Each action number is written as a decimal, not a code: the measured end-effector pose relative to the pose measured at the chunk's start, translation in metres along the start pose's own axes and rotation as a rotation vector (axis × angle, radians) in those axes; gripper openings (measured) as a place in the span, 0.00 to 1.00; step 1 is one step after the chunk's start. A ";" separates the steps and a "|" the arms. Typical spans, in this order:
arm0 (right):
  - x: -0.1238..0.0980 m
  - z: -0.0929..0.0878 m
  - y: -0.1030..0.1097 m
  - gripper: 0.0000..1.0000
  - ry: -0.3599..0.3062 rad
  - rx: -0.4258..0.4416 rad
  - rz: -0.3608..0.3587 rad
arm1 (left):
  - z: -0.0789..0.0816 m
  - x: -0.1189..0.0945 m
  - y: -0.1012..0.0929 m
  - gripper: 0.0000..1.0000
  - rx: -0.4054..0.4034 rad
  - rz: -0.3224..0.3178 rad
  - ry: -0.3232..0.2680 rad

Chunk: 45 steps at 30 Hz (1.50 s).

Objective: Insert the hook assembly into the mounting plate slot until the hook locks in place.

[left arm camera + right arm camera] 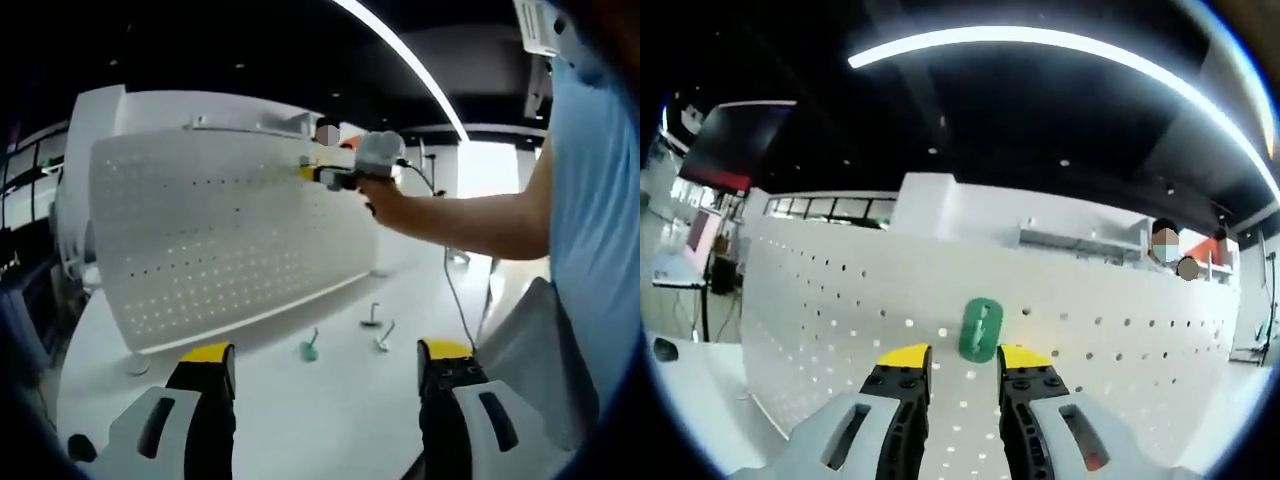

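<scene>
Green hook [980, 329] pinched in right claw [963, 356] against pegboard [840, 300]; left claw [325, 358] wide, empty.

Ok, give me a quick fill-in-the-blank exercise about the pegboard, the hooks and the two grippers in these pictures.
1. The right gripper holds a ____ hook against the white pegboard.
2. ____ loose hooks lie on the white table below the pegboard.
3. The left gripper has its fingers ____, holding nothing.

Missing words: green; three; open
</scene>
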State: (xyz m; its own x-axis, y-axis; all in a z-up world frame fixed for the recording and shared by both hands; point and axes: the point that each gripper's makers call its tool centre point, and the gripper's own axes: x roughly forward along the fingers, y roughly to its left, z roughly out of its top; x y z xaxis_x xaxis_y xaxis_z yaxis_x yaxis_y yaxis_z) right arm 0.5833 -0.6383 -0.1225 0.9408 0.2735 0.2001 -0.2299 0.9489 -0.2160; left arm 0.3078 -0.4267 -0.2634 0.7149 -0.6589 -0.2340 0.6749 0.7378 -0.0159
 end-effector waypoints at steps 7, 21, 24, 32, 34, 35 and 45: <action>-0.014 -0.007 -0.006 0.26 0.024 0.001 0.006 | -0.003 0.002 -0.001 0.75 0.003 0.001 0.017; -0.047 -0.041 0.012 0.27 0.119 0.002 0.093 | -0.001 -0.001 0.005 0.75 0.016 0.032 0.010; -0.055 -0.053 0.020 0.27 0.145 0.019 0.113 | -0.002 -0.001 0.005 0.74 0.021 0.032 0.017; -0.066 -0.069 0.040 0.27 0.190 0.011 0.162 | -0.002 0.000 0.005 0.75 0.022 0.029 0.017; -0.068 -0.070 0.045 0.27 0.194 0.005 0.172 | -0.002 -0.001 0.005 0.75 0.022 0.028 0.014; -0.069 -0.072 0.048 0.27 0.199 0.003 0.179 | -0.001 -0.001 0.005 0.75 0.023 0.028 0.013; -0.079 -0.082 0.067 0.28 0.244 0.000 0.225 | 0.002 -0.002 0.005 0.75 0.026 0.024 -0.006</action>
State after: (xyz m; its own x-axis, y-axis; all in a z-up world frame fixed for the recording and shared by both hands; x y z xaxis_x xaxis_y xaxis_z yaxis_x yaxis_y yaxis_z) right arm 0.5137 -0.6097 -0.2309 0.8983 0.4306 -0.0875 -0.4388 0.8690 -0.2285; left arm 0.3097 -0.4223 -0.2609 0.7317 -0.6422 -0.2285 0.6622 0.7491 0.0153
